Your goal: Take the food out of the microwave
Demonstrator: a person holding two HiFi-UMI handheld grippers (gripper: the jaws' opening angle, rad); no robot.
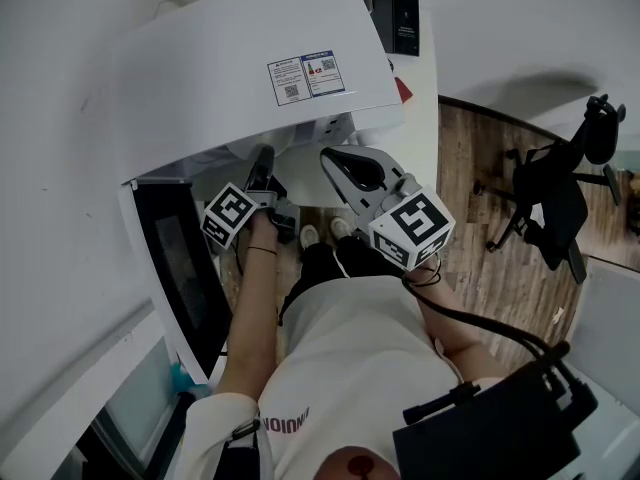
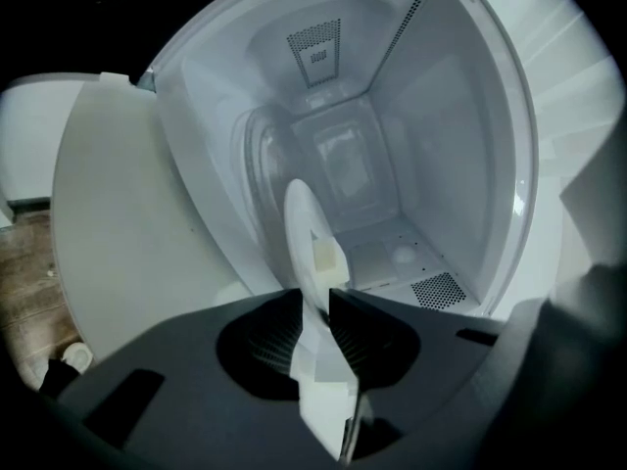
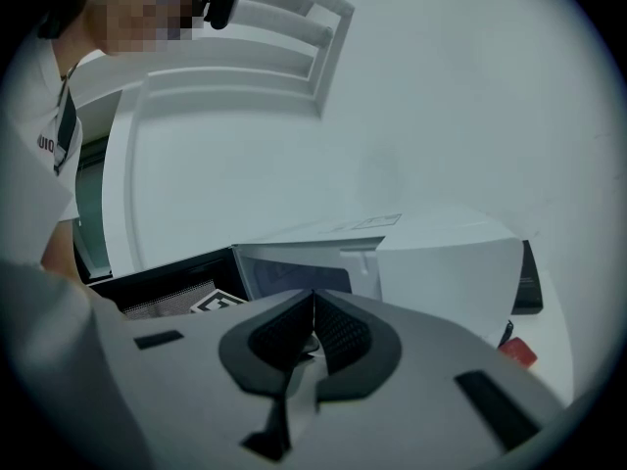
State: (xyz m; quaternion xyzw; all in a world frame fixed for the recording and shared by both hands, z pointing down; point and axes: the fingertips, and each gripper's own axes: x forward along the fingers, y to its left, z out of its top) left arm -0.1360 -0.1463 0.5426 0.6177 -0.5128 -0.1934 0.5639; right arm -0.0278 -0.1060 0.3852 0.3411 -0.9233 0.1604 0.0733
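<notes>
Left gripper (image 2: 310, 300) is clamped on a white plate (image 2: 302, 218). In the left gripper view the plate shows edge-on, filling the gap between the pads and running from bottom centre up to mid-frame. A pale chunk of food (image 2: 326, 255) sits on the plate just past the jaw tips. The white inside of the microwave (image 2: 441, 145) fills the upper and right part of that view, so I put the plate at the mouth of the cavity with its far end reaching in. I can't tell whether it rests on the cavity floor. In the head view the left gripper's nose is tucked under the microwave's front edge at centre, and the black door (image 1: 180, 268) hangs open at the left of the frame. Right gripper (image 3: 313, 311) has its jaws pressed together with nothing between them. It sits just right of the left one at centre frame, outside the microwave. An office chair (image 1: 555, 193) stands on the wood floor (image 1: 470, 158) at far right.
</notes>
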